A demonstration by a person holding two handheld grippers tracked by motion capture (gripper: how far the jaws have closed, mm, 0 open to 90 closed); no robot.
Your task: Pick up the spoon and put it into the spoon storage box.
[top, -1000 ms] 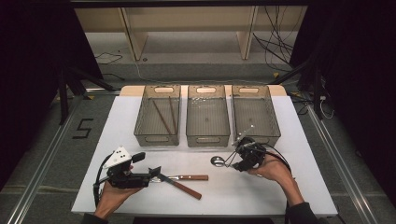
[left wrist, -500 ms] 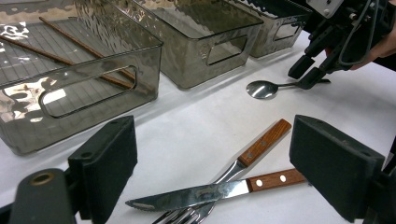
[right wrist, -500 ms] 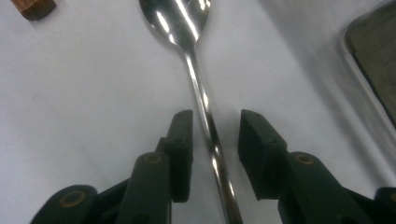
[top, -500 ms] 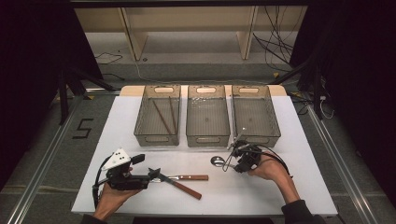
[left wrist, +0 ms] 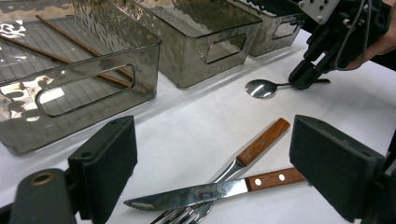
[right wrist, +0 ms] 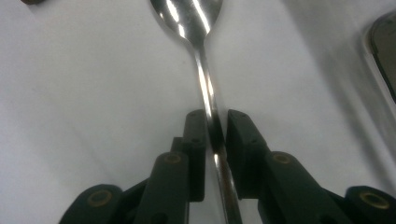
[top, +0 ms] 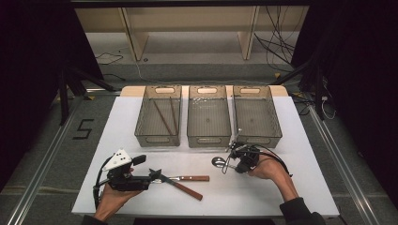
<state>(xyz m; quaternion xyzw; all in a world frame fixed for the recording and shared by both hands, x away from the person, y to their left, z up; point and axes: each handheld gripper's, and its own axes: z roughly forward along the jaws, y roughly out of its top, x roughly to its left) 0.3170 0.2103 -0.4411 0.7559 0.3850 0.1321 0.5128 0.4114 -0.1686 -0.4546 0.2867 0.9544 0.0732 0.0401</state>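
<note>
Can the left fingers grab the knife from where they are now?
Probably yes. The left fingers stand wide open with the knife lying right between them on the table. But the knife lies across a fork, so they might pinch both.

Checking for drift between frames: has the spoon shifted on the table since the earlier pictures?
No. The spoon lies in the same spot below the middle bin, while the right gripper has just been closing on its handle.
</note>
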